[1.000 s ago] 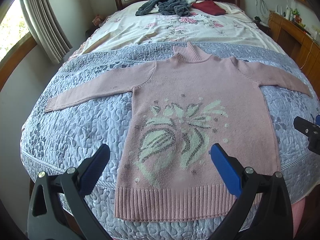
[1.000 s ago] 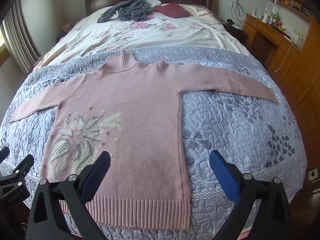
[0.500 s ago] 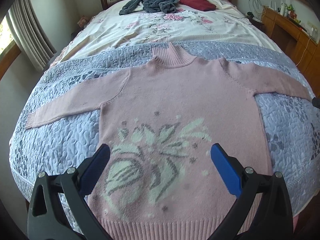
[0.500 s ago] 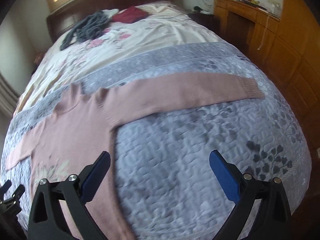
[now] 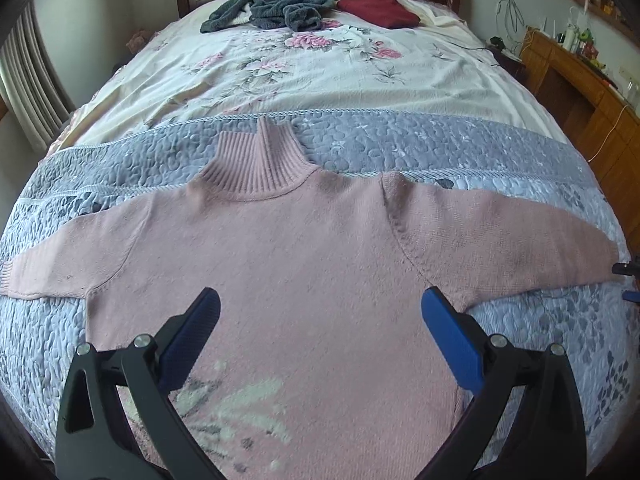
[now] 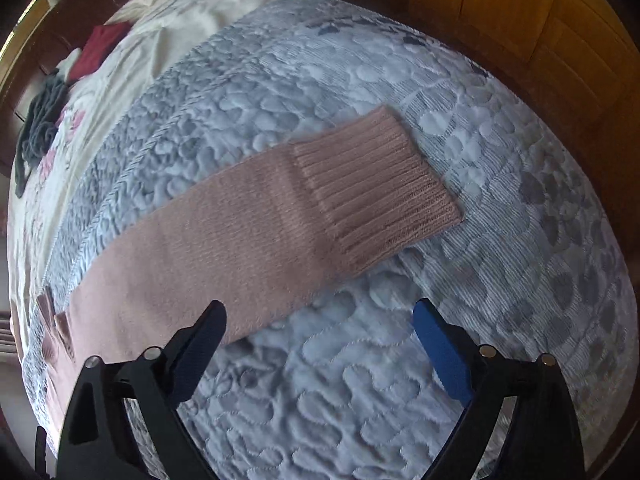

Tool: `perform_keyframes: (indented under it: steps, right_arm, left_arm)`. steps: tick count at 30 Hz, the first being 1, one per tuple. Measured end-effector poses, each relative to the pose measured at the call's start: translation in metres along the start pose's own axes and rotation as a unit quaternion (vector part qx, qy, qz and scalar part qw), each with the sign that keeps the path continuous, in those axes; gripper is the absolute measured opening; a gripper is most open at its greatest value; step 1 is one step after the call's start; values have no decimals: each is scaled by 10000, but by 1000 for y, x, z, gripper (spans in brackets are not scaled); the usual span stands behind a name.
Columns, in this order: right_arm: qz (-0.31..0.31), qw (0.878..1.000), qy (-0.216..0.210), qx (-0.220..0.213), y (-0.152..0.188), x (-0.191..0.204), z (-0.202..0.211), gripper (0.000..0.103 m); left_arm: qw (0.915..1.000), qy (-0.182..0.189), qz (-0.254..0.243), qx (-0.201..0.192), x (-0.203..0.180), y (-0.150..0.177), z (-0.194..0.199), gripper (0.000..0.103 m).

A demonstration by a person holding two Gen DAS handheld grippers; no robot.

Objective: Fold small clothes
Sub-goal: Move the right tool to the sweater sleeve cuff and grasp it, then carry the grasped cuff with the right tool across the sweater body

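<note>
A pink knit sweater (image 5: 312, 256) lies flat and face up on the grey quilted bedspread (image 5: 420, 140), both sleeves spread wide, its ribbed collar (image 5: 256, 164) pointing to the headboard. My left gripper (image 5: 320, 312) hovers open over the chest, above the leaf pattern. The sweater's right sleeve (image 6: 224, 236) with its ribbed cuff (image 6: 376, 184) fills the right wrist view. My right gripper (image 6: 318, 320) hangs open just short of that sleeve, nothing between its fingers. Its tip (image 5: 626, 270) peeks in at the left wrist view's right edge, by the cuff end.
A grey garment heap (image 5: 272, 10) and a folded dark red garment (image 5: 380, 10) lie on the floral sheet (image 5: 320, 68) near the wooden headboard. Wooden cabinets (image 5: 580, 92) line the bed's right side, close to the cuff. Curtains (image 5: 28, 80) hang at left.
Both grippers moved forward over the bed. The left went from the hem up to the chest. The right swung right and closed in on the right sleeve's cuff. Both stayed open.
</note>
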State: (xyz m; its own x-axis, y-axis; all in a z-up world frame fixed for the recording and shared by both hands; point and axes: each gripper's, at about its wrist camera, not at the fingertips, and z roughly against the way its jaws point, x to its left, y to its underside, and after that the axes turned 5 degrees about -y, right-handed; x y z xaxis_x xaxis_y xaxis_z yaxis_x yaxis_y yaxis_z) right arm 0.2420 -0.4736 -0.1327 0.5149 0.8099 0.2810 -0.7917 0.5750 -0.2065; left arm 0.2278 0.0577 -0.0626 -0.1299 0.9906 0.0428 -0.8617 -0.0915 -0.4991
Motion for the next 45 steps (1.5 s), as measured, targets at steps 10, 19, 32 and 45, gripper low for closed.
perform_keyframes:
  steps: [10,19,32,45]
  right_arm:
    - [-236,9992,-233,-243,-31,-9,-22,39]
    - [55,9962,-645,-578,-27,-3,2,15]
    - [1019,9837,-1196,-881,19,91,45,13]
    - [3082,9352,-1672,-493,136,293,28,13]
  left_arm:
    - [9996,-190,-192,7,-17,-6,-27,100]
    - [9995,-284,-53,122,6,1,-36,100]
    - [9987,-406,183,239,64,13,-37,100]
    - [9975,-249,549,368,110,22,-36,100]
